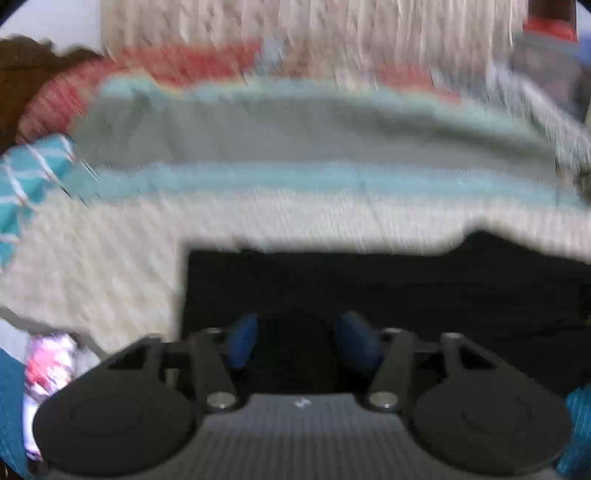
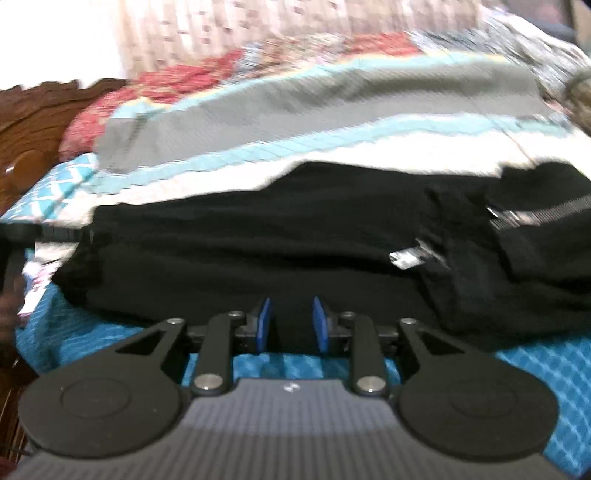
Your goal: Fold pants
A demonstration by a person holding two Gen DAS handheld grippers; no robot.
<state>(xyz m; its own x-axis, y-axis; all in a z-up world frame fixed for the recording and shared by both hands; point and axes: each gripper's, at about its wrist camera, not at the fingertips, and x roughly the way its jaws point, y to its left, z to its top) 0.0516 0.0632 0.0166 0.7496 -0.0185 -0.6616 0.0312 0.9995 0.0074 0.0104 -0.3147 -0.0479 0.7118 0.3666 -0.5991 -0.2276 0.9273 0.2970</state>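
Pants [image 2: 258, 243], black, lie stretched out across a bed, on a striped blanket [image 2: 332, 107] with cream, teal and grey bands; their near edge overhangs onto a blue patterned sheet [image 2: 535, 373]. In the right wrist view a webbing belt [image 2: 535, 216] with a metal buckle shows at the right end of the pants, and a small white tag [image 2: 404, 258] sits just beside it on the black cloth. The right gripper [image 2: 291, 325] hovers at the near edge of the pants; its blue fingers [image 2: 264, 325] stand a little apart with dark cloth seen behind the gap, and no fabric is pinched between them as far as the blur lets me tell. In the left wrist view, which is heavily smeared, the left gripper [image 1: 303, 343] sits over the black cloth [image 1: 369, 288]; its fingers [image 1: 242, 343] are spread wider than the right pair, with nothing caught between them. Beyond the blanket a red patterned cloth [image 2: 177, 83] lies at the far side of the bed, a dark wooden headboard [image 2: 40, 110] rises at the left, and a pale curtain [image 1: 332, 29] hangs behind
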